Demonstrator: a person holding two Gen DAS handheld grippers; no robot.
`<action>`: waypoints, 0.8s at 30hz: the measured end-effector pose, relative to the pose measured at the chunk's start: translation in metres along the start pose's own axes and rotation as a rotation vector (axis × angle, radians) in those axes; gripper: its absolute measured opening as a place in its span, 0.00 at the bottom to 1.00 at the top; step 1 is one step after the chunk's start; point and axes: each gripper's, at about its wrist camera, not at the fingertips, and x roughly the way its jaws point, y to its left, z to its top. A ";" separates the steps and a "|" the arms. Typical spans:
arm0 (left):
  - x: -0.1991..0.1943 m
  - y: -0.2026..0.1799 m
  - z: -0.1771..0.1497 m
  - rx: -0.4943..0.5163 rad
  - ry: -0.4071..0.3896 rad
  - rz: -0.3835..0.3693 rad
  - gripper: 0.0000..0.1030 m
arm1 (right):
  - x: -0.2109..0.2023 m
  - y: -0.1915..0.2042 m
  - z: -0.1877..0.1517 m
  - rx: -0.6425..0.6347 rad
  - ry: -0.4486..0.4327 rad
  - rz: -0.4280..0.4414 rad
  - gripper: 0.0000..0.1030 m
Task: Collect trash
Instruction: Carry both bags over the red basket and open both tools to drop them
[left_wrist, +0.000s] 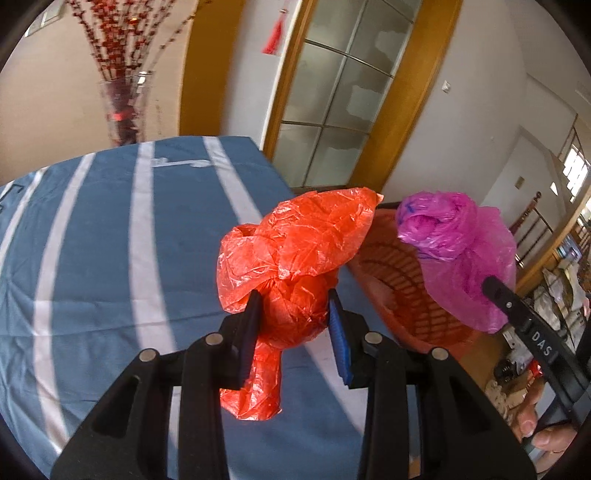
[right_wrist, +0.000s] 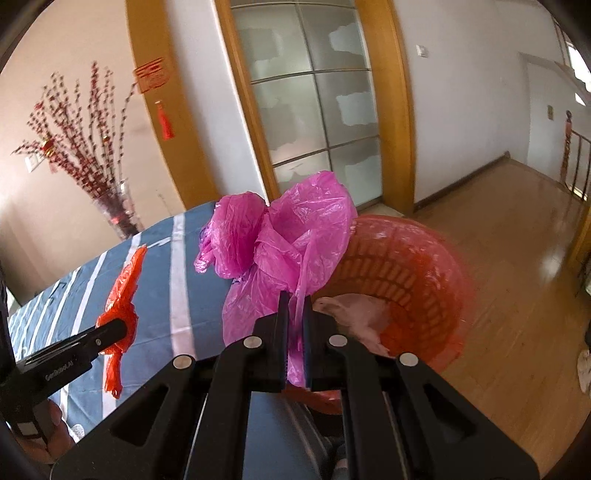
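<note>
The left gripper has its fingers clamped on the orange bag above the tabletop. The right gripper pinches the pink bag beside the red basket. Thin plastic could slip free or snag the rim; open floor lies beyond.

Both views look forward along their own jaws, from close behind them and slightly above the bench. The left wrist view faces across the striped cloth toward the glass door, with the right gripper entering at its right edge. The right wrist view faces the same door from further right, with the left gripper at its left edge. Both share the bench, the basket, the vase and both bags.
</note>
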 end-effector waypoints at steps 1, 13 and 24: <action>0.003 -0.005 0.000 0.004 0.005 -0.008 0.34 | 0.000 -0.005 0.000 0.010 -0.002 -0.005 0.06; 0.039 -0.067 0.011 0.051 0.048 -0.112 0.34 | 0.000 -0.057 0.009 0.113 -0.036 -0.045 0.06; 0.086 -0.108 0.034 0.059 0.097 -0.175 0.37 | 0.010 -0.087 0.030 0.187 -0.067 -0.035 0.08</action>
